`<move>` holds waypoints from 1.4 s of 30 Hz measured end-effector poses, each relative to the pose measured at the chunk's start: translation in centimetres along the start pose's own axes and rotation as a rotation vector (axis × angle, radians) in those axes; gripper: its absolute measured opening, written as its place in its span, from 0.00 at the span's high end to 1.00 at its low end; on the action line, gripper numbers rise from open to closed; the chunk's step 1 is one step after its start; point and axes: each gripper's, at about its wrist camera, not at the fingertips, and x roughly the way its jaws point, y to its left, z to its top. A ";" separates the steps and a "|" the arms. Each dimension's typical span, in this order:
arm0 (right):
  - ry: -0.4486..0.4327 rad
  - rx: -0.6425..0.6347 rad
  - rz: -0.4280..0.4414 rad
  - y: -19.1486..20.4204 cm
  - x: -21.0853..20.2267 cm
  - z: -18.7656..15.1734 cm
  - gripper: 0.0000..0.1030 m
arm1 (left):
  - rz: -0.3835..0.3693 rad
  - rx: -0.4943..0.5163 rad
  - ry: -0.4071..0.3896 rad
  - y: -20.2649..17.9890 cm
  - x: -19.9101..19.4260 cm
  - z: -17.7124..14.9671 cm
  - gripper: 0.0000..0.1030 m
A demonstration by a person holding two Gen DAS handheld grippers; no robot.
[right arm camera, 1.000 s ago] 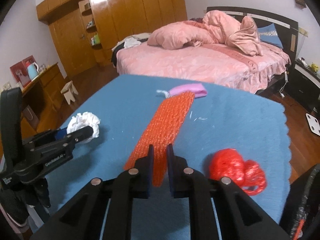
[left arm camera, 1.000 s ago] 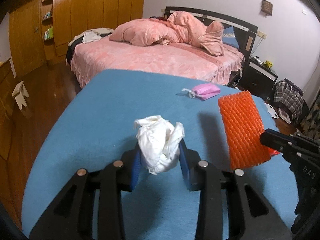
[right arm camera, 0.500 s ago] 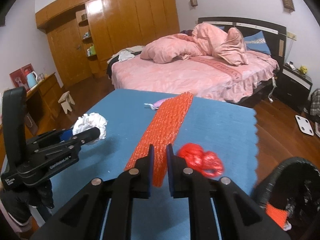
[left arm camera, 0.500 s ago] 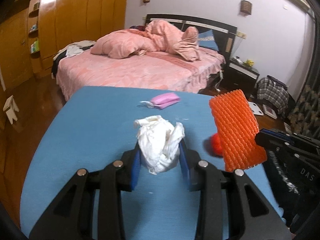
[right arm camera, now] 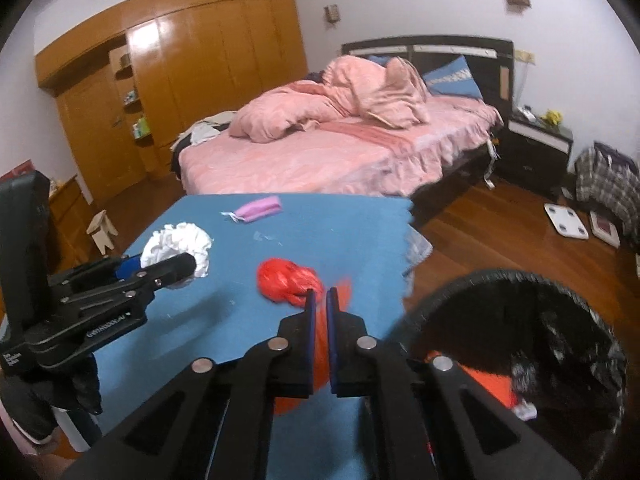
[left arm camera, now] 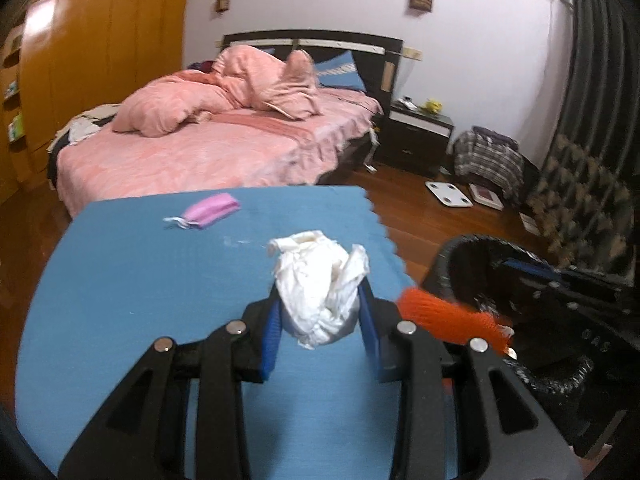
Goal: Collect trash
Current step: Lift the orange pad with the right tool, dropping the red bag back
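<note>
My left gripper is shut on a crumpled white paper wad above the blue table. From the right wrist view the same wad sits in the left gripper at the left. My right gripper is shut on a thin orange foam net sheet, and its jaws are still closing tighter on it. The sheet is blurred and droops beside the black bin's rim. A red plastic wad and a pink mask lie on the table.
The black bin stands off the table's right edge with orange and white scraps inside. Beyond the table are a pink bed, a dark nightstand, a floor scale and a wooden wardrobe.
Both grippers have swung right and risen a little, still holding their loads. The bin has come into view. The orange sheet, which stuck out forward, now sags near the bin rim.
</note>
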 end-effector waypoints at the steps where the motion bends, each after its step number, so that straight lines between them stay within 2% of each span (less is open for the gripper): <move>1: 0.009 0.013 -0.002 -0.5 0.1 -0.3 0.95 | -0.008 0.000 0.007 -0.3 0.2 -0.2 0.68; 5: 0.044 0.053 0.010 -1.8 0.7 -1.5 0.95 | 0.000 0.002 0.040 0.0 1.0 -1.7 0.68; 9: 0.058 0.011 0.040 -0.8 1.0 -2.0 0.92 | 0.015 -0.030 0.062 2.2 1.1 -3.2 0.68; 13: 0.083 0.000 0.053 0.7 1.6 -3.6 0.72 | 0.040 -0.046 0.061 3.4 0.3 -4.9 0.67; 15: 0.098 -0.014 0.054 1.5 2.2 -4.5 0.70 | 0.049 -0.058 0.064 4.1 0.1 -5.7 0.67; 18: 0.128 -0.038 0.042 2.4 3.3 -5.7 0.62 | 0.072 -0.054 0.077 4.8 -0.1 -6.7 0.67; 25: 0.207 -0.040 0.000 2.8 5.2 -8.7 0.62 | 0.093 -0.053 0.098 5.4 -0.2 -7.9 0.67; 31: 0.215 -0.052 -0.023 2.7 5.7 -10.0 0.62 | 0.077 -0.048 0.111 4.9 0.4 -8.2 0.67; 35: 0.211 -0.069 -0.049 2.5 5.9 -10.3 0.81 | 0.077 -0.055 0.115 4.9 0.5 -8.4 0.66; 40: 0.198 -0.083 -0.041 2.4 5.5 -10.0 0.89 | 0.079 -0.059 0.116 5.1 0.5 -8.4 0.66; 42: 0.176 -0.084 -0.004 2.8 4.9 -9.6 0.89 | 0.082 -0.055 0.108 5.0 0.3 -8.3 0.66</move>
